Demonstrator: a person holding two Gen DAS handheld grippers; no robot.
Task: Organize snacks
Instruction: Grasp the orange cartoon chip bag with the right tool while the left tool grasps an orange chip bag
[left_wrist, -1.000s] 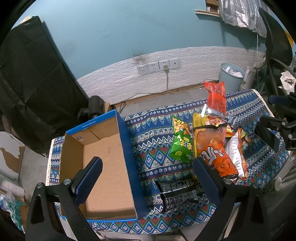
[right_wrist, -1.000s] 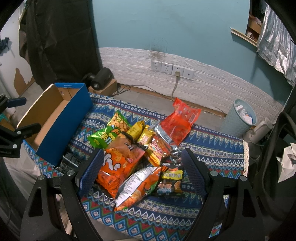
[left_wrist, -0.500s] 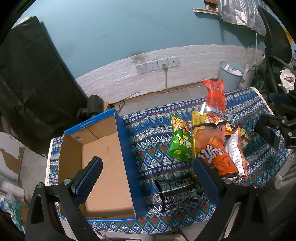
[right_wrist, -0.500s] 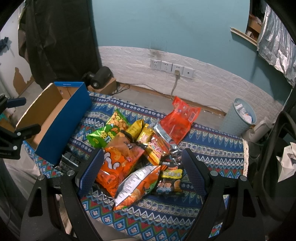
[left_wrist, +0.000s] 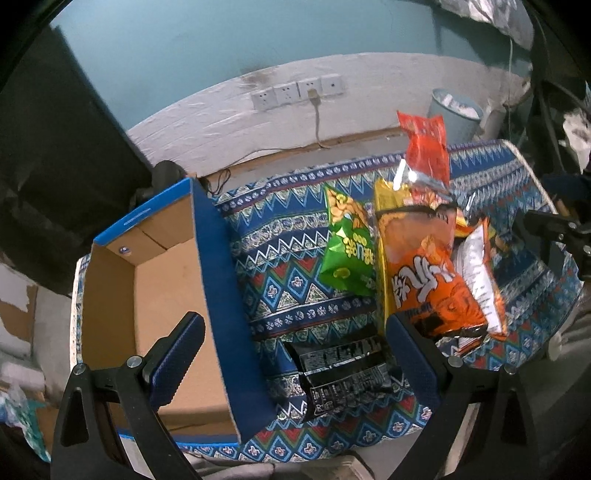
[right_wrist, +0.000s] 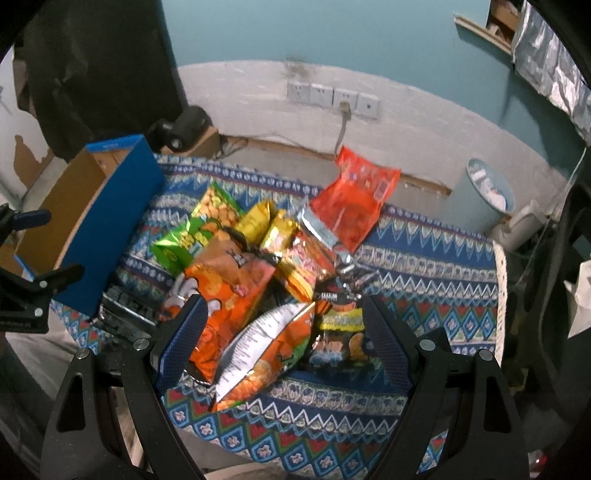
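Drifting closer to snack pile (right_wrist: 273, 280), both views. Left gripper (left_wrist: 295, 354) and right gripper (right_wrist: 280, 339) spread, empty. Snacks right of box (left_wrist: 147, 295); box holds nothing; first pick pending.

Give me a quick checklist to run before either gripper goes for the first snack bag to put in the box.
1. Left gripper open and holding nothing: ok.
2. Right gripper open and holding nothing: ok.
3. Cardboard box open on top with room inside: ok, bare floor visible.
4. A bag free to lift: ok, the black packet lies apart from the pile, beside the box wall, between the left gripper's fingers in its view.
5. Large orange bag free to lift alone: not ok, it overlaps other bags in the pile.
6. Bags sealed: cannot tell.
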